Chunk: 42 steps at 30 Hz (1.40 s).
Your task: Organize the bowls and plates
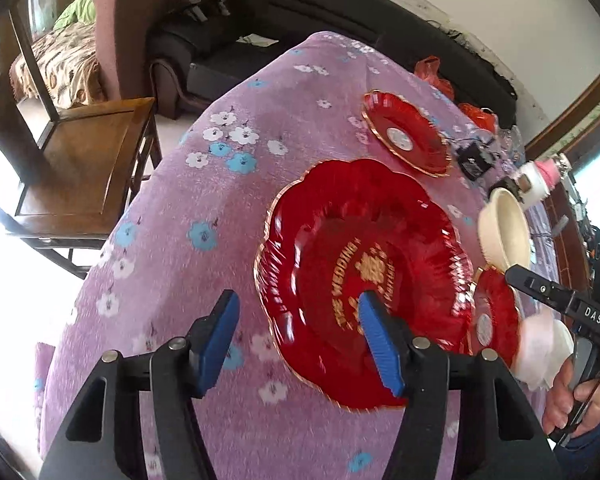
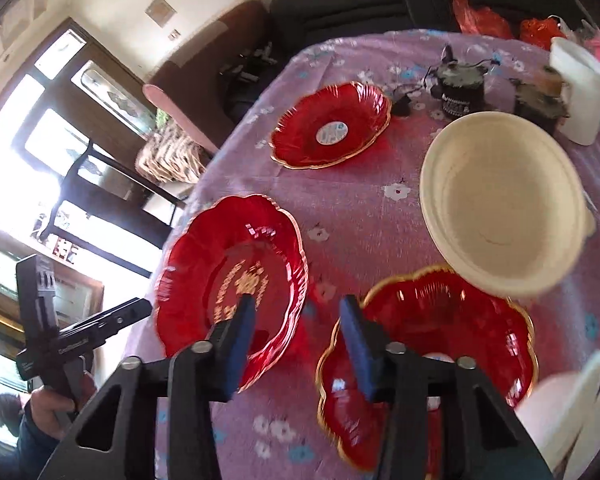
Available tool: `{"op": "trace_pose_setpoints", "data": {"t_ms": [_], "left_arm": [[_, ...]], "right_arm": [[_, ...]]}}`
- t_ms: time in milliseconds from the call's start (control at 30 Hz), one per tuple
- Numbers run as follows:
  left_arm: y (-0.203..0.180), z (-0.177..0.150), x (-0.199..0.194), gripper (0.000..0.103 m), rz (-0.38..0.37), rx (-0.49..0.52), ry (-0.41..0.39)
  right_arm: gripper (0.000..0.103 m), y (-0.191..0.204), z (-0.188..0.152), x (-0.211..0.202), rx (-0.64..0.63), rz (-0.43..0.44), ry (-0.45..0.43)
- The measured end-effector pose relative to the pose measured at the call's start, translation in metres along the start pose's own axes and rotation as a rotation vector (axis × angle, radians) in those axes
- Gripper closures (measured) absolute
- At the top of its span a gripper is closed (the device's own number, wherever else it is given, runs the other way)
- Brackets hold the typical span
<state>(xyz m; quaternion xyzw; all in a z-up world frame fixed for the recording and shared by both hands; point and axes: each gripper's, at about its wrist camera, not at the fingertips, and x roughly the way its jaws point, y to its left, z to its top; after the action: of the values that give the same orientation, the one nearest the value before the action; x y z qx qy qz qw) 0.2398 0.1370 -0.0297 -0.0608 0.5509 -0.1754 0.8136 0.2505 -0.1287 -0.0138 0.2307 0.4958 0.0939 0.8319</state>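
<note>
A large red scalloped plate (image 1: 360, 280) with gold lettering lies on the purple floral tablecloth (image 1: 180, 280); it also shows in the right wrist view (image 2: 228, 280). My left gripper (image 1: 296, 320) is open and empty, its right finger over the plate's near part. A smaller red plate (image 1: 406, 132) lies farther back (image 2: 332, 128). A third red plate (image 2: 440, 344) lies near, with a cream bowl (image 2: 504, 204) just beyond it. My right gripper (image 2: 298, 320) is open and empty between the large plate and the third plate.
A white container (image 2: 578, 92) and dark small objects (image 2: 460, 84) stand at the table's far side. White dishes (image 2: 572, 408) sit at the near right. A wooden chair (image 1: 84, 160) stands left of the table, a dark sofa (image 1: 300, 12) behind it.
</note>
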Motion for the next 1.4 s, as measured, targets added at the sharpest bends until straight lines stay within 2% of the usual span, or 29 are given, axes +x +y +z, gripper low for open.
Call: {"op": "trace_pose_setpoints", "data": {"t_ms": [67,133,200,400,633,733,967,1133,1233,1300,1400], "left_arm": [[0.002,0.004,0.010,0.044,0.000,-0.003,0.017],[0.003,0.005,0.019,0.057,0.007,0.003,0.033],[0.005,0.006,0.029,0.066,0.004,0.004,0.050],[0.007,0.007,0.042,0.070,0.020,0.017,0.062],[0.009,-0.005,0.033,0.070,0.048,0.060,0.051],[0.015,-0.024,0.022,0.070,0.037,0.068,0.058],[0.015,-0.083,-0.003,0.070,0.022,0.125,0.081],[0.004,-0.132,-0.021,0.070,0.012,0.193,0.097],[-0.007,-0.152,-0.027,0.069,0.007,0.231,0.113],[-0.015,-0.160,-0.029,0.065,0.009,0.244,0.119],[-0.024,-0.168,-0.033,0.064,0.031,0.250,0.100]], "right_arm": [[0.062,0.000,0.004,0.013,-0.001,-0.001,0.022],[0.070,-0.001,0.007,0.025,0.000,0.004,0.041],[0.083,0.001,0.006,0.035,-0.007,0.005,0.053],[0.093,0.007,0.003,0.048,-0.012,-0.051,0.065],[0.093,0.015,-0.012,0.046,0.006,-0.055,0.083],[0.093,0.019,-0.026,0.043,0.005,-0.051,0.098],[0.093,0.032,-0.079,0.021,-0.009,-0.053,0.121],[0.093,0.022,-0.133,-0.007,0.055,-0.029,0.133],[0.093,0.018,-0.159,-0.021,0.079,-0.021,0.140],[0.093,0.012,-0.172,-0.030,0.095,-0.006,0.151],[0.093,0.005,-0.184,-0.036,0.086,0.021,0.181]]}}
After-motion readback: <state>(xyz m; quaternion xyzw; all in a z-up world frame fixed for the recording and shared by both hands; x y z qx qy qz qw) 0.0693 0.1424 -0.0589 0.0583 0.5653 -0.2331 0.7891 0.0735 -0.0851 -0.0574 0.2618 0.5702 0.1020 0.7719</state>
